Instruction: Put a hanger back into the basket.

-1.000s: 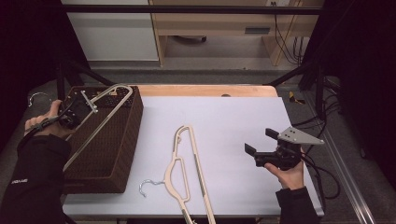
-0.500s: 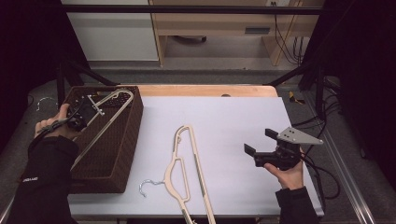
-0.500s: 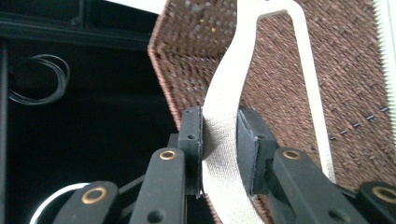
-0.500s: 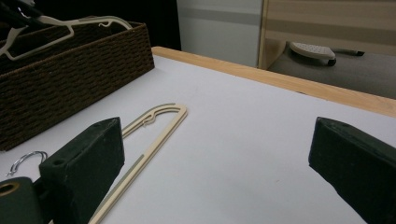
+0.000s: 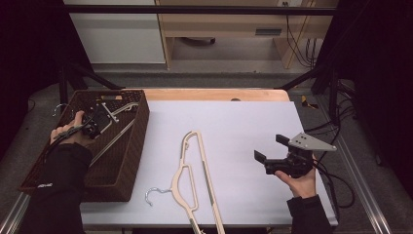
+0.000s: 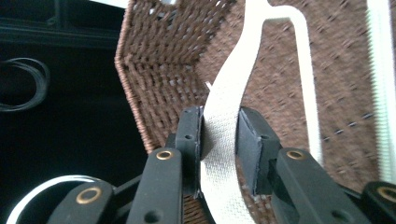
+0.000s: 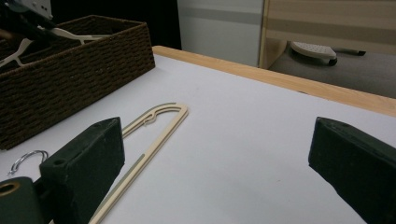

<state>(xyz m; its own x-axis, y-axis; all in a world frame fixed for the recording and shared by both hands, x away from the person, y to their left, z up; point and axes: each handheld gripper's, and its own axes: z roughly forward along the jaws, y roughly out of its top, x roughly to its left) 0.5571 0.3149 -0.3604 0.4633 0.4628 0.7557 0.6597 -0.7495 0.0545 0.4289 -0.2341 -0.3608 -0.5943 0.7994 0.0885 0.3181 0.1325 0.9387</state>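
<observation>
Hanger [image 6: 224, 140] sits gripped between the left gripper [image 5: 95, 126] pads, inside the wicker basket [image 5: 136, 141] at left of the high view; jaws have just eased slightly. Advise lowering it flat before release. Right gripper [image 5: 269, 148] gapes empty at lower right.

Basket [image 5: 130, 161] left of hanger [image 5: 195, 175]

Beyond the far edge of the white table [image 5: 243, 126], trimmed there with a wooden strip [image 5: 214, 94], grey floor [image 5: 229, 53] runs to a white cabinet [image 5: 117, 34] and a pale wooden desk [image 5: 229, 22]. Cables [image 5: 294, 39] hang beside it. Black curtains [image 5: 375, 73] darken both sides.
</observation>
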